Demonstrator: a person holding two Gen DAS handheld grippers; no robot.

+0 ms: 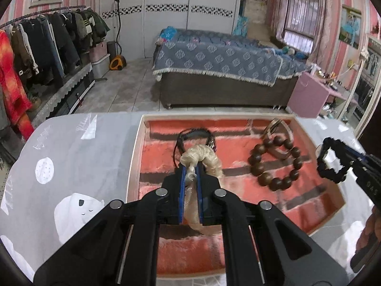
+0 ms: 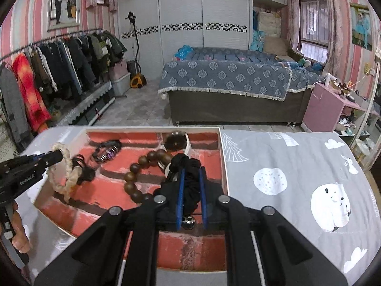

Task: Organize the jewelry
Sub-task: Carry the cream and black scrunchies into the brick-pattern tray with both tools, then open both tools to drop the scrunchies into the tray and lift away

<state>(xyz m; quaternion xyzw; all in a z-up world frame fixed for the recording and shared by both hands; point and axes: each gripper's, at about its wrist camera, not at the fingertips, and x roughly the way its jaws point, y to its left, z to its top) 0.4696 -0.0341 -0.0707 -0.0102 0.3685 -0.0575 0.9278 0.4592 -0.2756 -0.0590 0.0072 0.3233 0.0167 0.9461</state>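
Observation:
A shallow white-rimmed box (image 1: 137, 147) (image 2: 222, 162) with a red brick-pattern lining sits on the grey table. My left gripper (image 1: 190, 171) (image 2: 59, 155) is shut on a cream scrunchie (image 1: 201, 157) (image 2: 66, 174) and holds it over the box's left part. My right gripper (image 2: 191, 170) (image 1: 343, 164) is shut on a black scrunchie (image 2: 187, 164) (image 1: 329, 164) above the box's right side. In the box lie a brown wooden bead bracelet (image 1: 273, 164) (image 2: 137, 178), a black cord bracelet (image 1: 195, 135) (image 2: 107, 150) and a round metal piece on a white band (image 2: 176, 140) (image 1: 277, 128).
The table wears a grey cloth with white cartoon prints (image 2: 297, 181) (image 1: 66, 166). Beyond its far edge are a bed (image 1: 221, 64), a clothes rack (image 1: 42, 43) on the left and a pink cabinet (image 1: 309, 95) on the right.

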